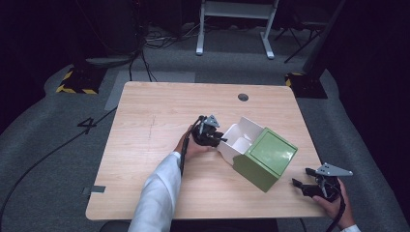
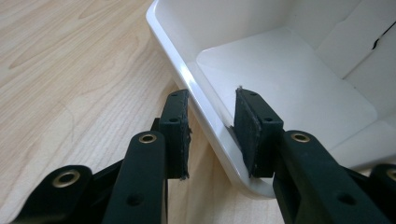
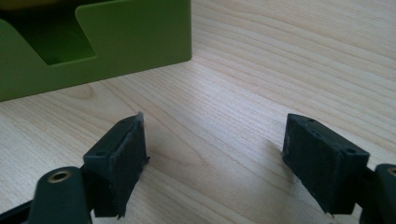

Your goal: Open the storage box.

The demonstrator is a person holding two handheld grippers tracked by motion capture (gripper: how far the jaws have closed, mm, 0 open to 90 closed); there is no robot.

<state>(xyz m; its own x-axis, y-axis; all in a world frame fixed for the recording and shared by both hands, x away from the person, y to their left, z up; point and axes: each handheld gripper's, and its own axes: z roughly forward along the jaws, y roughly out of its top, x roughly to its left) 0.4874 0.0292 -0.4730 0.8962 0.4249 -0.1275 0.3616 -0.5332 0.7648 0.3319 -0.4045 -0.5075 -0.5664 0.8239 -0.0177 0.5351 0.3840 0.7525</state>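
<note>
at the near right corner of the wooden table (image 1: 159, 106) the right gripper (image 1: 305, 185) rests in a hand, its jaws spread wide with nothing but bare wood between them; in the right gripper view its pads (image 3: 122, 158) stand well apart over the tabletop, and the green box shows just beyond them at the upper left. a grey three-cornered plate (image 1: 332, 170) sits on top of this gripper.

a little farther in, right of the table's middle, stands the green box (image 1: 265, 158), a square-topped sleeve turned at an angle to the table edge, with a cut-out notch in the side that faces the right gripper. a white tray (image 1: 237, 137) sticks out of the box's far left side like a half-drawn drawer, its open end pointing toward the left gripper.

the left gripper (image 1: 218, 139) comes in from the near left on a white sleeve (image 1: 157, 193) and meets the tray's outer end. in the left gripper view its jaws pinch the tray's rim (image 2: 205, 109): one pad (image 2: 180, 135) lies outside the wall, over the wood, the other (image 2: 252, 133) inside, against the smooth white floor, near a rounded corner of the tray.

at the far edge of the table a small dark round grommet (image 1: 243, 97) is set in the wood.
</note>
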